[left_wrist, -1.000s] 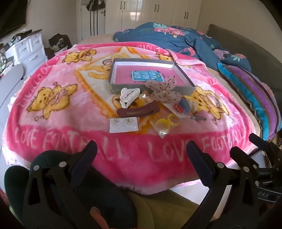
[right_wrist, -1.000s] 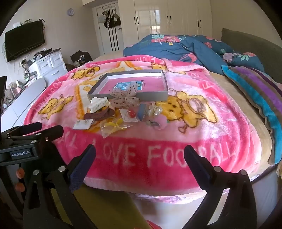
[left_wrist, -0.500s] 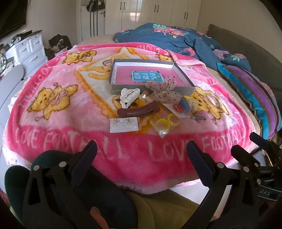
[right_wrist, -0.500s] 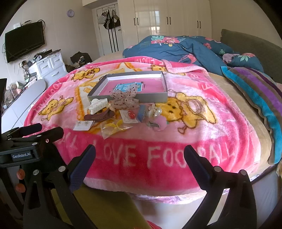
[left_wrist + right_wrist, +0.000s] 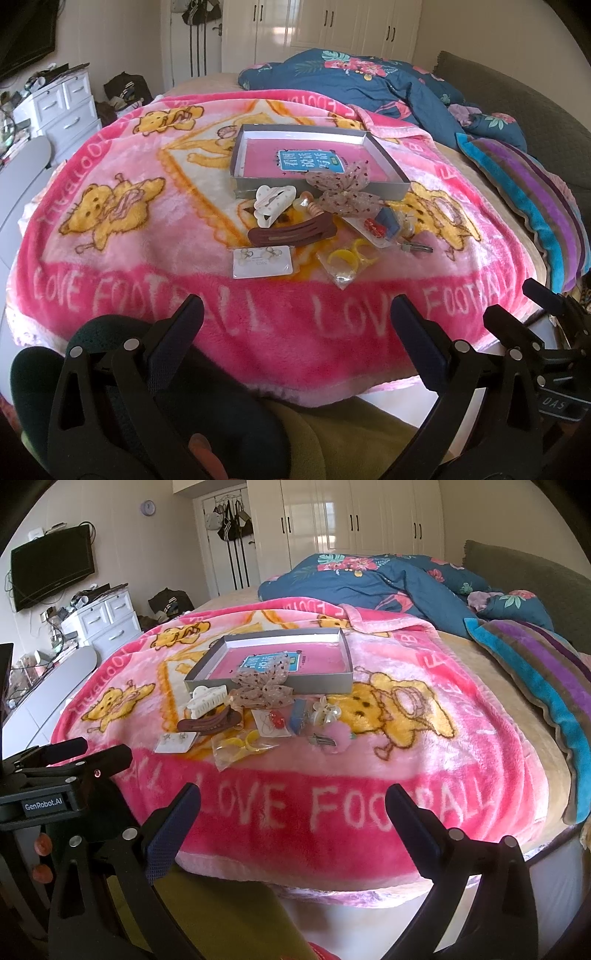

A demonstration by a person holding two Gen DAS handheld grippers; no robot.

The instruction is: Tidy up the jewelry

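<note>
White wardrobe point(image 5: 354, 528); wall television point(image 5: 51, 570).

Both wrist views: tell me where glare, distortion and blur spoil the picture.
Left wrist view: fisheye bends the pink blanket into a dome, corners are black, and the wardrobe doors are washed out by glare. Right wrist view: same bulge, with bright glare on the wardrobe doors; the pile of hair clips stays fairly sharp and evenly lit.

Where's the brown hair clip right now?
The brown hair clip lies on the pink blanket, centre of the left wrist view, just in front of the white claw clip and behind the earring card.
</note>
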